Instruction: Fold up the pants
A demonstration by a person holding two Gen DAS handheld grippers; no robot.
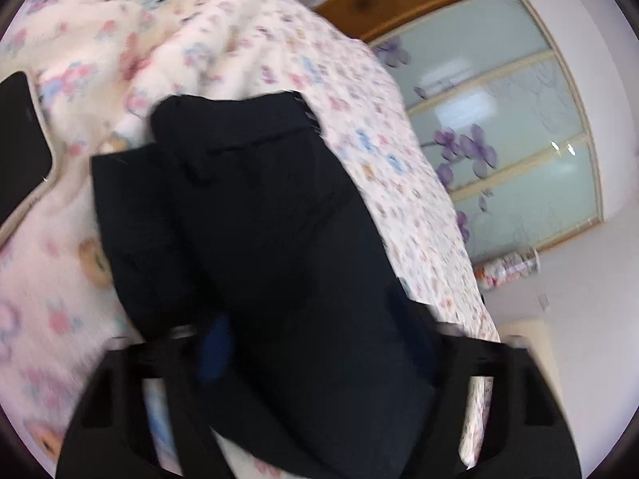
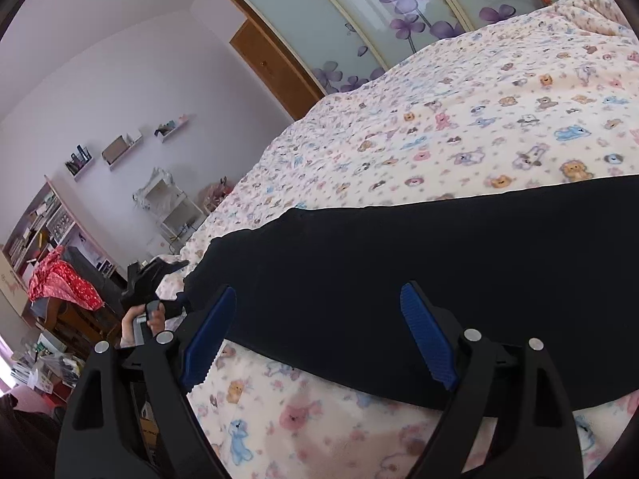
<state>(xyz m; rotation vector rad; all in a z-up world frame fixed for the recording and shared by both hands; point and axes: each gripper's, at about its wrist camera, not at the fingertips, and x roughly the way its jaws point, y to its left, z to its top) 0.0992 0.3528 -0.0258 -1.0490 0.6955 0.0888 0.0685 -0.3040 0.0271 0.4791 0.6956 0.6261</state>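
Observation:
Dark navy pants (image 2: 399, 279) lie in a long band across the animal-print blanket (image 2: 459, 119) on the bed. My right gripper (image 2: 319, 291) hovers just over the band, open, its blue pads (image 2: 211, 335) wide apart and touching no cloth. At the band's left end a hand holds my left gripper (image 2: 175, 299) against the fabric. In the left wrist view, blurred, the pants (image 1: 259, 219) fill the middle in layers. A thick bunch of cloth runs between the fingers of the left gripper (image 1: 319, 339). One blue pad (image 1: 215, 343) shows against the cloth; the other is hidden.
A flat black object (image 1: 20, 139) lies on the blanket at the far left. Past the bed stand a sliding wardrobe with purple flowers (image 2: 399, 12) and a wooden door (image 2: 271, 64). Wall shelves, a white cart (image 2: 171, 203) and a red cloth (image 2: 64, 283) sit off the bed's left edge.

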